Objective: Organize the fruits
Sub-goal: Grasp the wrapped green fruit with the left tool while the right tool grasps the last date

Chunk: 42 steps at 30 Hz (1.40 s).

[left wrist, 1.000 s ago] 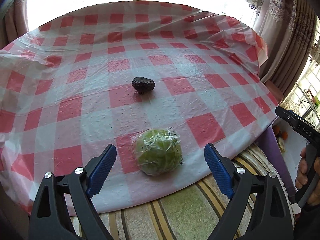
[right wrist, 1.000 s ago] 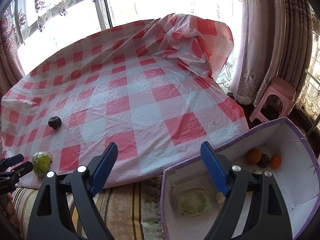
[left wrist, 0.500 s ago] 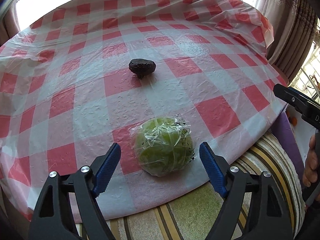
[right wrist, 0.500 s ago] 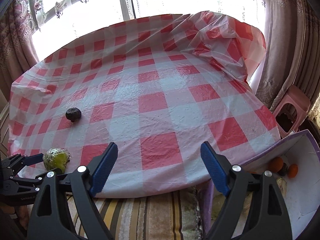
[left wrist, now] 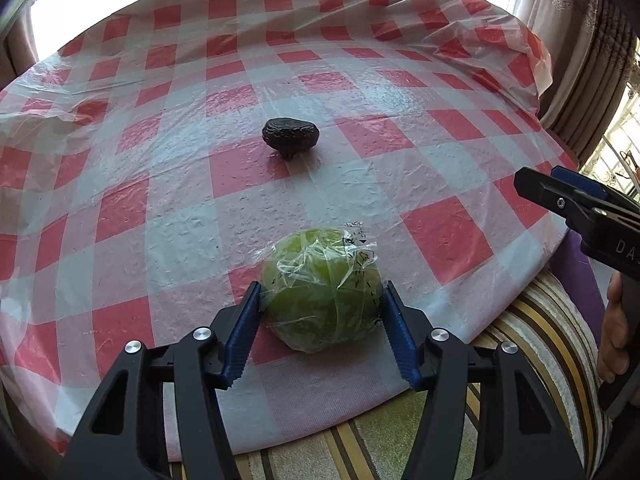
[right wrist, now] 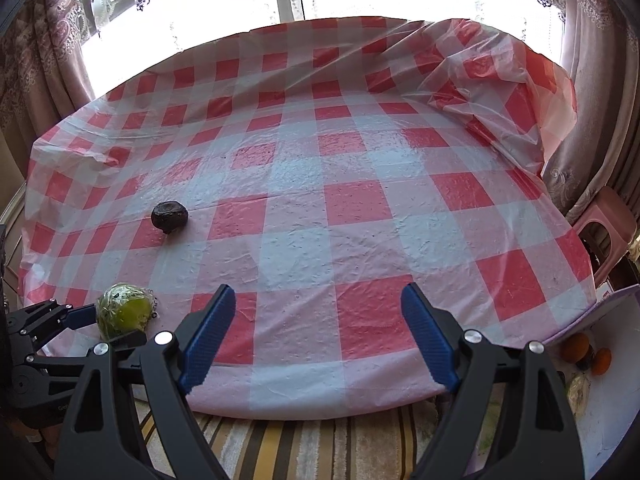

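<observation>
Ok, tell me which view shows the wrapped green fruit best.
The left wrist view: the wrapped green fruit sits close and central between the left hand-held gripper fingers. The right wrist view shows it small at the lower left edge, partly hidden.

the wrapped fruit (left wrist: 322,296) sits on the table (left wrist: 440,240) near its front edge, between the two fingers of the left gripper (left wrist: 320,312), whose pads touch its sides. the wrinkled fruit (left wrist: 291,133) lies behind it, well apart, toward the table's middle. the right gripper (right wrist: 318,336) hangs over the front edge, to the right of the wrapped fruit. the box (right wrist: 608,420) stands below the table's right side, with several small fruits (right wrist: 584,350) in it.
</observation>
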Tool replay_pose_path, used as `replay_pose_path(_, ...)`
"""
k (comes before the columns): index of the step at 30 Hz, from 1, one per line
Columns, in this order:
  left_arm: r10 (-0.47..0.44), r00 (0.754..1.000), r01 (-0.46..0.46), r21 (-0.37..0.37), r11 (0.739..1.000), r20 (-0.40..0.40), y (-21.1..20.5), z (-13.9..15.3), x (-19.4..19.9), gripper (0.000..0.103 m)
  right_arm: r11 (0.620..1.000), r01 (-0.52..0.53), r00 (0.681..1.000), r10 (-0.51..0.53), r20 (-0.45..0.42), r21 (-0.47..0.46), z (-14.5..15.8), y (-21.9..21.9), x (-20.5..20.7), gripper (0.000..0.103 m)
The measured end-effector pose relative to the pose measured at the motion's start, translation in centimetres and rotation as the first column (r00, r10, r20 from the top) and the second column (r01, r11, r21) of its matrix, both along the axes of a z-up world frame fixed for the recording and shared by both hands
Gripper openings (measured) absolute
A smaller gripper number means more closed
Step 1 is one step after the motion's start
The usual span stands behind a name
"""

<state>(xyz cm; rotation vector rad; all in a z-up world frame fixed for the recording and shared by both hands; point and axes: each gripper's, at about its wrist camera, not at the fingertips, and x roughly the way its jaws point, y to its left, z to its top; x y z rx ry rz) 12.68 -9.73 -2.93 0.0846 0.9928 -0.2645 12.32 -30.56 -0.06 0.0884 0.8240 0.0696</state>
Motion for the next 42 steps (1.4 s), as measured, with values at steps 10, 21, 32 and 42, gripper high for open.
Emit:
replay_pose_path(10,0.126,0.99,-0.124,-0.03,0.992,0.064,4.0,1.0,1.9,0.057,0.996,-0.078,0.997,0.078,-0.013,-0.032,0.0,4.5,2.4,0.085)
replay_pose_path(21,0.26,0.959,-0.251,-0.084,0.964,0.11,8.0,1.0,2.4,0.057,0.987,-0.163,0.987,0.163,-0.013,-0.005,-0.6,10.6,6.5,0.085)
replay_pose_path(32,0.288,0.95,-0.276,-0.106,0.955,0.123,9.2,0.8,2.4,0.057,0.982,-0.189,0.982,0.188,-0.032,-0.015,-1.9,14.3,10.1,0.075)
replay_pose_path(42,0.291,0.948,-0.279,-0.105,0.955,0.13,9.4,0.8,2.4,0.057,0.982,-0.191,0.981,0.19,-0.046,-0.011,-2.9,14.9,11.5,0.058)
